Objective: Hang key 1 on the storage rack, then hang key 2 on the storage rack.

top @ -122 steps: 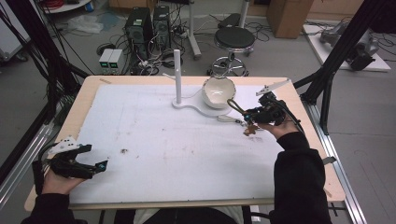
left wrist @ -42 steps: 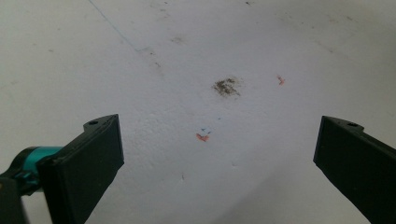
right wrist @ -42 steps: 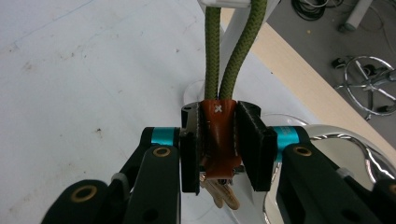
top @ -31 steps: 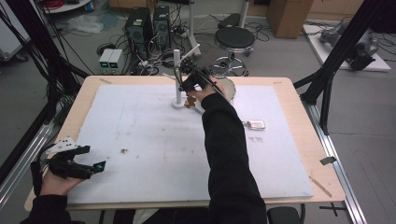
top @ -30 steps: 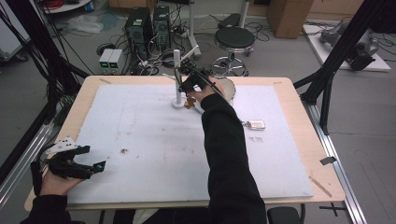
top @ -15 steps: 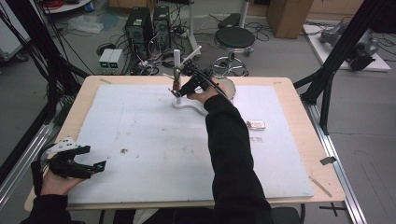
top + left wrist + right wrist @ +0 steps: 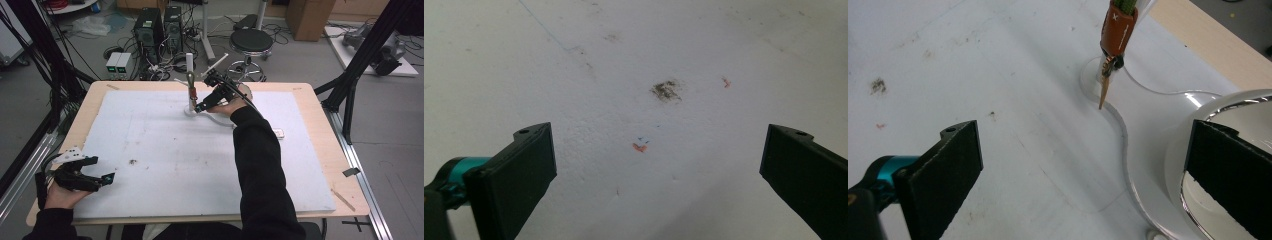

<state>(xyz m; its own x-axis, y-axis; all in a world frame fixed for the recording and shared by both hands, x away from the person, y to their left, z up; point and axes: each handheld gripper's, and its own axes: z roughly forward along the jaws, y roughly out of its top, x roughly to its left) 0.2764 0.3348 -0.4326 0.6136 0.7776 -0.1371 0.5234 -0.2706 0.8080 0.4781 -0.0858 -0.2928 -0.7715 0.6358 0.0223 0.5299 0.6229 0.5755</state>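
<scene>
Since half a second ago the right gripper [image 7: 201,107] has backed slightly off the white stand [image 7: 190,67], jaws wide apart and empty. The brown key fob [image 7: 1118,27] hangs upright on the stand's post at the table's far edge, its key tip pointing down. The left gripper [image 7: 102,179] rests wide open at the near left corner.

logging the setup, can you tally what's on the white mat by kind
grippers: 2, the left gripper and the right gripper
white post stand: 1
brown key fob hung on the post: 1
shiny bowl: 1
small flat item right of the sleeve: 1
total: 6
</scene>
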